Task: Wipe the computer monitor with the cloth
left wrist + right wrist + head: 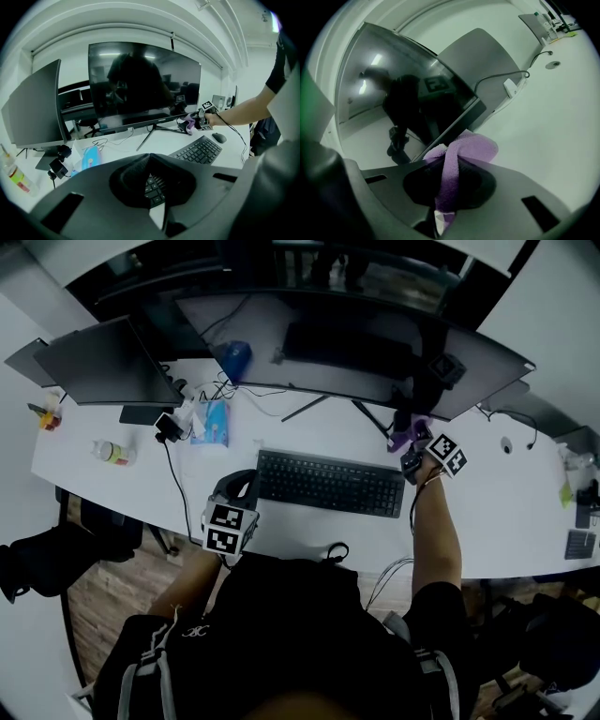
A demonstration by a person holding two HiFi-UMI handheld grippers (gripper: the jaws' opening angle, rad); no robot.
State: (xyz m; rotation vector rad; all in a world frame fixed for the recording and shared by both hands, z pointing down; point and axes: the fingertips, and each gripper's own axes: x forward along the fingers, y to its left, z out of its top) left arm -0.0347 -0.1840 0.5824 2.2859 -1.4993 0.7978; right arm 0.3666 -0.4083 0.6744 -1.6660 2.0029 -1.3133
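Head view: the right gripper [417, 452] is held out at the lower right edge of the curved monitor [356, 352], with a purple cloth [405, 436] bunched at its tip. The left gripper [234, 505] is kept low over the white desk [506, 512], at the left end of the black keyboard [330, 483].

Left gripper view: the jaws are drawn together with nothing caught between them. Keyboard keys are seen through the gap behind the tips. Across the desk, the cloth is seen against the foot of the dark screen, near a mouse [219, 137].

Right gripper view: the jaws are clamped on the cloth, which is folded upward between them. Its bunched end is seen at the monitor's lower bezel, though contact cannot be confirmed.
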